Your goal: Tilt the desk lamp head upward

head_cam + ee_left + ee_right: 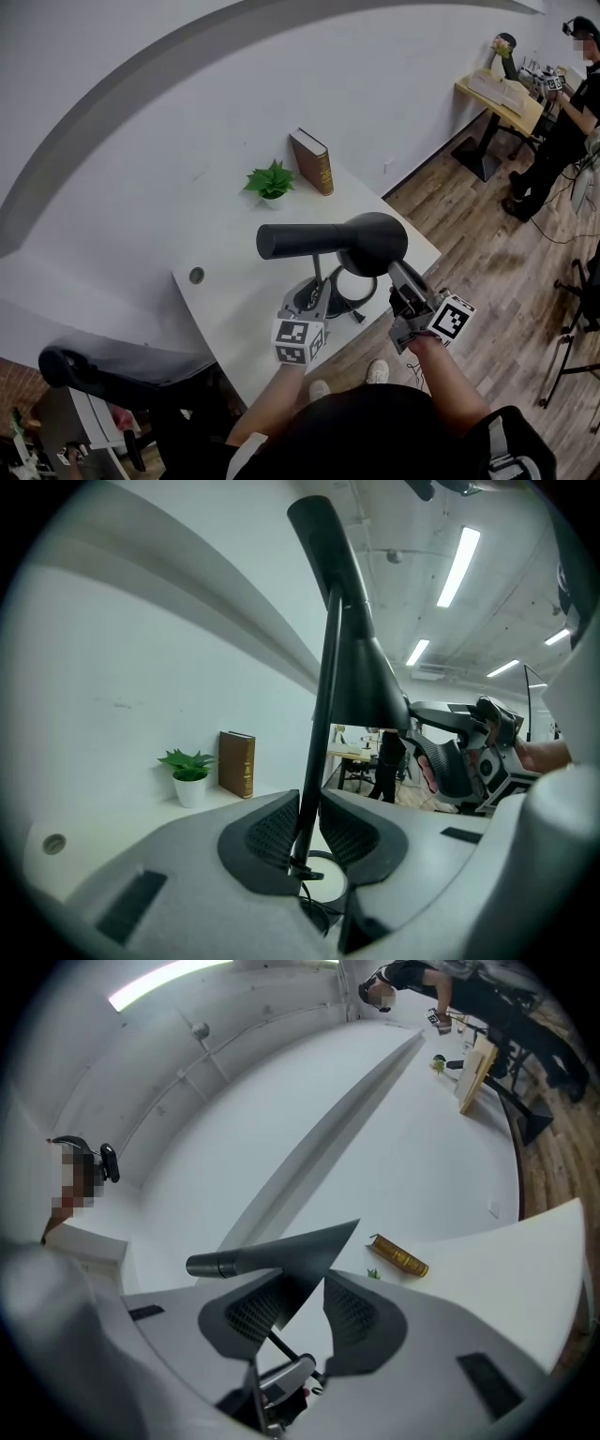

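Observation:
A black desk lamp stands on the white table [234, 309]. Its cone head [373, 242] with a tube pointing left sits atop a thin stem [318, 272] over a ring base [361, 292]. My left gripper [317, 298] is at the stem low down. In the left gripper view the stem [323, 714] runs up between the pads, and the gripper [309, 832] is shut on it. My right gripper [396, 274] reaches the head's lower rim. In the right gripper view the lamp head [291, 1255] dips between the jaws of my right gripper [305, 1302], with a gap at the right pad.
A small potted plant [271, 180] and a brown book [312, 161] stand at the table's far edge by the wall. A cable hole [196, 276] is at the left. A black office chair [94, 367] sits lower left. A person [562, 122] works at a far desk [525, 114].

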Tool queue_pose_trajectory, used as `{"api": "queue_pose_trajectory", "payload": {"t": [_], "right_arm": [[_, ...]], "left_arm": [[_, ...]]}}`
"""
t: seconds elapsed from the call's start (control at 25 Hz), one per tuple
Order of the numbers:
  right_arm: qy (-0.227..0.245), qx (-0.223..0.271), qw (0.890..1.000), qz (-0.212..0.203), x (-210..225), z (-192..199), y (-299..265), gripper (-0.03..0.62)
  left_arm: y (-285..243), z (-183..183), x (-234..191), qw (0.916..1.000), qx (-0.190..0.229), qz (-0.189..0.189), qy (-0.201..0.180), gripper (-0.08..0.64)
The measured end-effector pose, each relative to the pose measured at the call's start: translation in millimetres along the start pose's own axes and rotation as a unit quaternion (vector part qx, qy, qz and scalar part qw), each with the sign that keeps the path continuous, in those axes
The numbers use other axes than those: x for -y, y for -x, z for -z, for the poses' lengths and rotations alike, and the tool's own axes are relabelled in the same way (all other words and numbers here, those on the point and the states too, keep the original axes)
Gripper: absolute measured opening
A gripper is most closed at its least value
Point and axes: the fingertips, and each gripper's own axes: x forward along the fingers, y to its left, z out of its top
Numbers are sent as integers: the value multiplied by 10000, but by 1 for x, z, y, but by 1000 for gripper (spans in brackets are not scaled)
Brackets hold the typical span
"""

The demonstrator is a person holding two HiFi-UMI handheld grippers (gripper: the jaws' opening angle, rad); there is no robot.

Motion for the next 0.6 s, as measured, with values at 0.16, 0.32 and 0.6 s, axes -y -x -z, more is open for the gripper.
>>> {"api": "queue_pose_trajectory", "payload": {"t": [0.16, 0.32, 0.6], "right_arm": [[115, -67, 9999, 17, -5, -2, -2, 130], [375, -71, 9992, 94, -8, -12, -2, 130], [793, 10, 9967, 180, -14, -40, -2, 128]], "left_arm": [[1, 1, 0, 9999, -97, 62, -55, 57], [2, 2, 0, 9999, -119, 104, -34, 57], [1, 1, 1, 9997, -106, 231, -31, 57]]}}
